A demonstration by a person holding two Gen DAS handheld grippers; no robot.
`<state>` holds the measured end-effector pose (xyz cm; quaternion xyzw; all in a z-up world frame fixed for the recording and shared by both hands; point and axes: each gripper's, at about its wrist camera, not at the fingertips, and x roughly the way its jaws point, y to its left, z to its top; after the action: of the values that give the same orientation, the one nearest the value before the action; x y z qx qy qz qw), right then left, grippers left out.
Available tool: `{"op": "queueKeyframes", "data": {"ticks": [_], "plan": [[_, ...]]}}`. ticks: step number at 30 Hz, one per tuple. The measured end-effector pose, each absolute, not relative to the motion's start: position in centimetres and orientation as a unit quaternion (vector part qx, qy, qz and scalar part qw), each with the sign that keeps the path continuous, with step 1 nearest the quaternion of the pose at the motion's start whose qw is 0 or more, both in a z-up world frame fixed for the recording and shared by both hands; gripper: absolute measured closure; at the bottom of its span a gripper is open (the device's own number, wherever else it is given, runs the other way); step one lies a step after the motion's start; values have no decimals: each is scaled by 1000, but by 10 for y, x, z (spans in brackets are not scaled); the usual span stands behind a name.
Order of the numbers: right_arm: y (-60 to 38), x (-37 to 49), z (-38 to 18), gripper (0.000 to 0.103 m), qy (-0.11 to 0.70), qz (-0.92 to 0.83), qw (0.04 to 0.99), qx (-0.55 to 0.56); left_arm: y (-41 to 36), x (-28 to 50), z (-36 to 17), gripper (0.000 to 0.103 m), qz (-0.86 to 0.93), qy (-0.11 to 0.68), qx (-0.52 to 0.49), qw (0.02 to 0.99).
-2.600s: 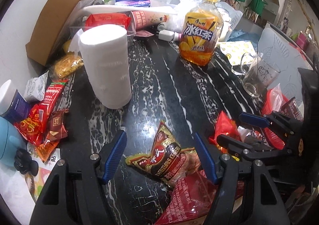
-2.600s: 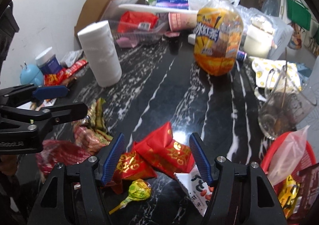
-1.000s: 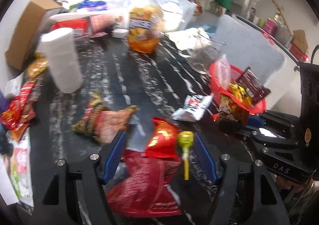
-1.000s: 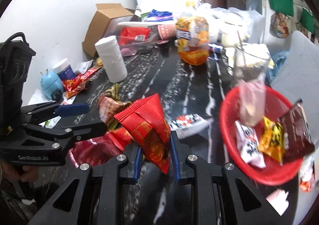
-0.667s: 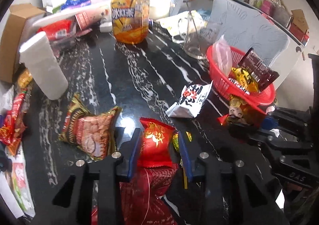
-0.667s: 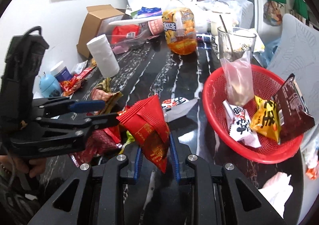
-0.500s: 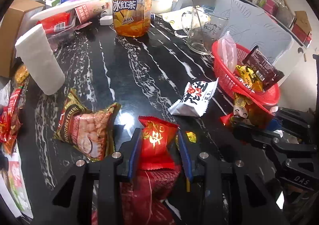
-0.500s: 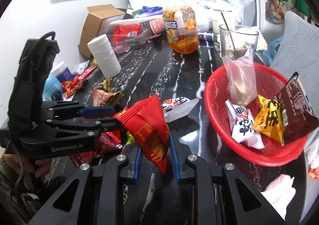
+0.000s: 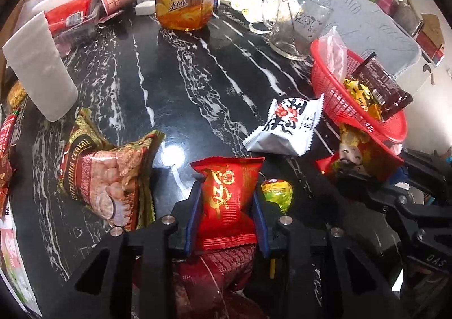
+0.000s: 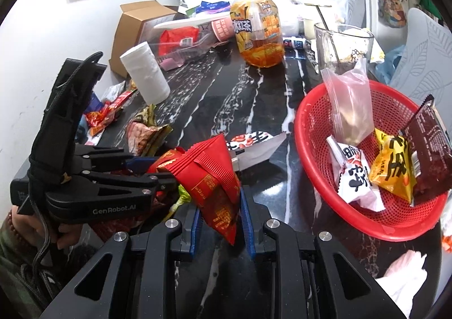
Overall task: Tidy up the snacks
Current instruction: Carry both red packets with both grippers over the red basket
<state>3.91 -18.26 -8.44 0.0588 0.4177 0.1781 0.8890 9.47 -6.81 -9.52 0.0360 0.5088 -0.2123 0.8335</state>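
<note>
A small red foil snack packet (image 9: pixel 226 200) beside the red mesh basket (image 10: pixel 313 132) is pinched by the just-closing left gripper (image 9: pixel 226 222); the right gripper (image 10: pixel 220 220) clamps another red packet (image 10: pixel 214 177) — either could slip from its crinkly, shallow hold.

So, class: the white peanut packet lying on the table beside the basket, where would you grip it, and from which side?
Grip the white packet across its puffy middle, coming from above with the tool. It lies flat on the table, clear of the basket, so both long sides look free; the crimped ends are thin and likely to slip.
</note>
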Motion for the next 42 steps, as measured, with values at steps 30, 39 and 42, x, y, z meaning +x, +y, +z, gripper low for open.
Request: {"op": "queueKeyframes", "data": {"ticks": [30,39,42], "plan": [[-153,-25,-57,79,383,203,899,65,-50,9,-33,70,-248,426,22,870],[-167,-61,-50,79,372,159,911,81,-76,-8,-25,70,-305,413,34,857],[-176,-71,-48,79,369,142,914,88,-86,-12,-23,70,-321,409,39,853]]}}
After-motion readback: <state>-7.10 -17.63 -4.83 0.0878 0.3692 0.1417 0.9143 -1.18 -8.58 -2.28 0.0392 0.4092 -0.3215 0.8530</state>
